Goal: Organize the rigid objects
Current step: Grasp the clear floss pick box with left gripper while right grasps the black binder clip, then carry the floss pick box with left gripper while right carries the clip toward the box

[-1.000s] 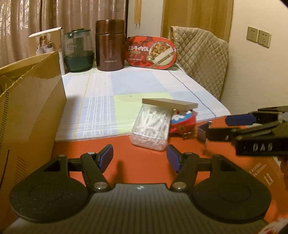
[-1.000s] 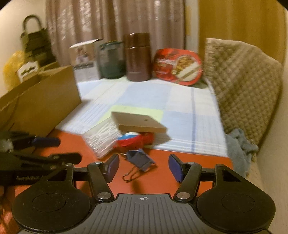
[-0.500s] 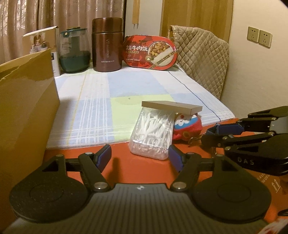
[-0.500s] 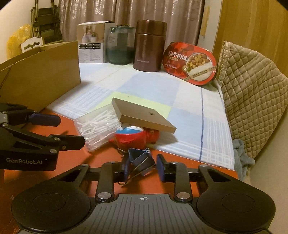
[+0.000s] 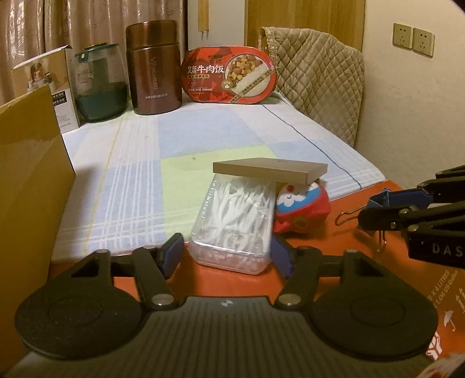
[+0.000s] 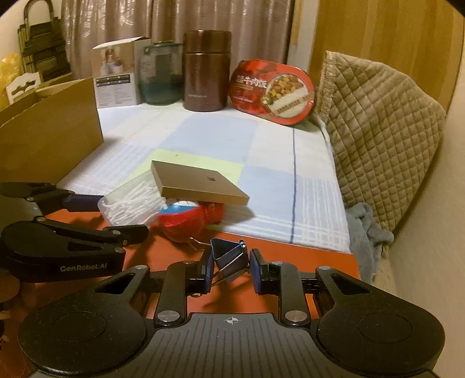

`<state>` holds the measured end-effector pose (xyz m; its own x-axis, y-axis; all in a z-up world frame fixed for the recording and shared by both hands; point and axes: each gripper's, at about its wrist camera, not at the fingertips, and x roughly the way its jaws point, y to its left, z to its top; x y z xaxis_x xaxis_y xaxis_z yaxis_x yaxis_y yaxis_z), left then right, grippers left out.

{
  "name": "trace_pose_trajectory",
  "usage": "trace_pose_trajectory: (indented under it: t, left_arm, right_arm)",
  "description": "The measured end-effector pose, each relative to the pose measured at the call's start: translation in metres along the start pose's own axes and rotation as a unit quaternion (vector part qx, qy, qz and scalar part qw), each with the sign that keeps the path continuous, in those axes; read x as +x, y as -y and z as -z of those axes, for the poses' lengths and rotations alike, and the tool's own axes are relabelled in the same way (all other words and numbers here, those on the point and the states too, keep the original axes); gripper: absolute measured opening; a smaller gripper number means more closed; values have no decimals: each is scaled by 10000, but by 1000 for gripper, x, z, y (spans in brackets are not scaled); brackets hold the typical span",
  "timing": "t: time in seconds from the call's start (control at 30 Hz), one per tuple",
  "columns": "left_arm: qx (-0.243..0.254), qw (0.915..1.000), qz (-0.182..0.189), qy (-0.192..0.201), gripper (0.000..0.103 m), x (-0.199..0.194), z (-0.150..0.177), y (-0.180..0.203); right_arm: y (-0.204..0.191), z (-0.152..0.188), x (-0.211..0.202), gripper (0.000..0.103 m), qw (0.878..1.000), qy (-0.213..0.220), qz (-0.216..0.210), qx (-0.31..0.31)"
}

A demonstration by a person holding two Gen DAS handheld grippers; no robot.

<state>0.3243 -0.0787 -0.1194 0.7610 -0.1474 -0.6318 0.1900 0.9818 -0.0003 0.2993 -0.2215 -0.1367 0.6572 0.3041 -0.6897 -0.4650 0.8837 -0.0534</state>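
Dim, warm indoor light. Pleated brownish curtains [image 5: 72,26] across the back; wooden door panel [image 5: 302,23] to their right. Cream wall [image 5: 407,101] on the right, bearing two sockets [image 5: 412,39]. Quilted beige cover [image 6: 377,122] draped against that wall. Checked cloth [image 5: 203,139] over the surface.

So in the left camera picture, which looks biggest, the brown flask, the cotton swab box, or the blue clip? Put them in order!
As they look in the left wrist view:
1. Brown flask, far back
2. Cotton swab box, nearly as big, but it sits close to the camera, so 1 and 2 are unsure
3. Blue clip, clearly smallest, held in the right gripper
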Motion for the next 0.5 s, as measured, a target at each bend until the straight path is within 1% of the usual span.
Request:
trace_pose_trajectory:
  t: [0.07, 0.2, 0.3, 0.43, 0.5]
  left_arm:
    - [12, 10000, -39, -15, 55, -6, 3, 1]
    - [-156, 9996, -199, -145, 55, -31, 19, 4]
    - [-369, 9986, -309, -213, 55, -60, 39, 5]
    - [-594, 9969, -455, -262, 55, -104, 71, 3]
    - [-563, 9969, -486, -267, 55, -123, 85, 3]
  right_arm:
    - [0, 0, -1, 22, 10000, -48, -3, 68]
    - [-4, 0, -6, 22, 9994, -221, -7, 263]
    - [-10, 2, -16, 22, 9988, -296, -50, 395]
    - [-24, 8, -36, 22, 9988, -280, -118, 372]
    - [-34, 14, -49, 22, 9986, -291, -179, 397]
